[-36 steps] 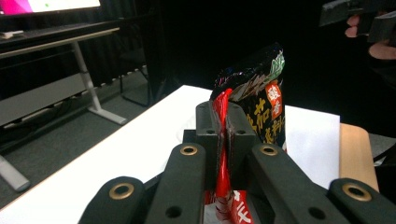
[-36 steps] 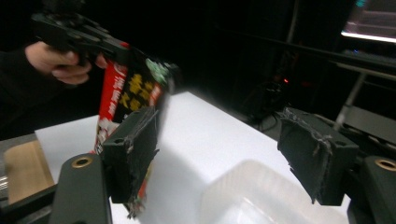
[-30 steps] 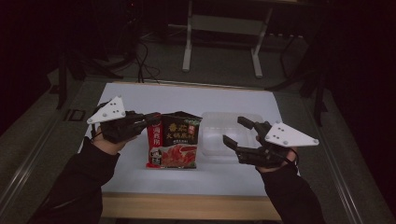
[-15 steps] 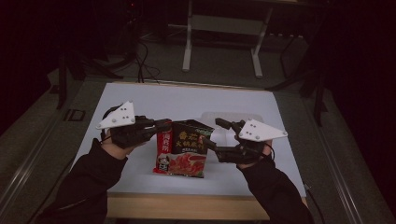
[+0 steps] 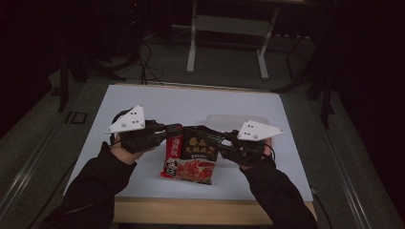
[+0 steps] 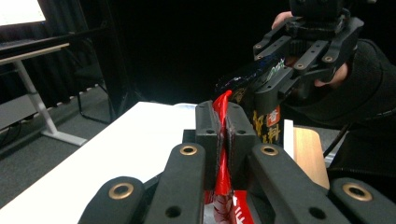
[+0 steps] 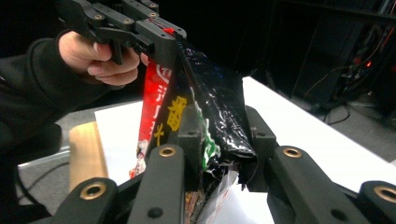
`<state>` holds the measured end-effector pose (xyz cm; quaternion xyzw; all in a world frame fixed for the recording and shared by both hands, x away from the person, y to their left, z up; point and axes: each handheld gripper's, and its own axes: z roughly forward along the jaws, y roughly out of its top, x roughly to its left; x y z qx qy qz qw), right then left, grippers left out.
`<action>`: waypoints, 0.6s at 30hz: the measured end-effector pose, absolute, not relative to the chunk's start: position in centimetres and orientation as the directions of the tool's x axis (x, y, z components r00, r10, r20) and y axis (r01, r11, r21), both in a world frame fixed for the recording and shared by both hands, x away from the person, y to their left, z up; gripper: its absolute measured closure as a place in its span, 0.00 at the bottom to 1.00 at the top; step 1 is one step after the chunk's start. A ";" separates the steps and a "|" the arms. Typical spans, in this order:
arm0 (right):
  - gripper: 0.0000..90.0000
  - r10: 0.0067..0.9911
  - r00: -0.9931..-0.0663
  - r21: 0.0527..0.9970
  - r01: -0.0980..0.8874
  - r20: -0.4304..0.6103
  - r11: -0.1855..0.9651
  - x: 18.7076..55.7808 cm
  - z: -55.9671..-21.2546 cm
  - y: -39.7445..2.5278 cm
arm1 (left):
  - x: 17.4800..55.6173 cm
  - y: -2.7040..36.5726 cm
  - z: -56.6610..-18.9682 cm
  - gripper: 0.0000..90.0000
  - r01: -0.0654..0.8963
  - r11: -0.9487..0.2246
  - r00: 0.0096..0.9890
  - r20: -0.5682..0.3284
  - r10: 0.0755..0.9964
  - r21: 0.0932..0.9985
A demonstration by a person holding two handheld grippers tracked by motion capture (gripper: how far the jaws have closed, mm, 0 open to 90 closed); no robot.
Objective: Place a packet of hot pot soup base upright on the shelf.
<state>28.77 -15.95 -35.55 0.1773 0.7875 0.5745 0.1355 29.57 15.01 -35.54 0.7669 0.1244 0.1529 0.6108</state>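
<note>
High view: snack bag (image 5: 191, 155) held up over the white table (image 5: 143, 102), left gripper (image 5: 174, 129) and right gripper (image 5: 224, 139) each on a top corner. Left gripper view: jaws pressed together on bag's red edge. Right gripper view: jaws pinching the black crumpled corner.

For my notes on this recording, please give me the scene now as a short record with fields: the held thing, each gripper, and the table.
held thing: snack packet, red and black, lifted at its top edge
left gripper: shut on the packet's red corner, jaws pressed together in the left gripper view
right gripper: shut on the packet's black top edge
packet state: held between both grippers, lower end hanging toward the table
table: white top
also on table: clear plastic container behind the packet
</note>
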 end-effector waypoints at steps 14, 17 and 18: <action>0.85 0.470 -0.882 0.951 0.168 0.028 0.259 27.6 -33.8 -15.8 | 29.6 15.4 -35.2 0.84 0.008 -0.169 0.938 0.051 0.343 0.986; 0.85 0.475 -0.880 0.952 0.165 0.024 0.259 27.4 -33.5 -15.9 | 29.6 15.5 -34.9 0.62 0.010 -0.139 0.943 0.037 0.332 0.990; 0.85 0.480 -0.877 0.952 0.163 0.020 0.258 27.4 -33.3 -16.0 | 29.5 15.6 -34.8 0.62 0.006 -0.129 0.938 0.039 0.344 0.992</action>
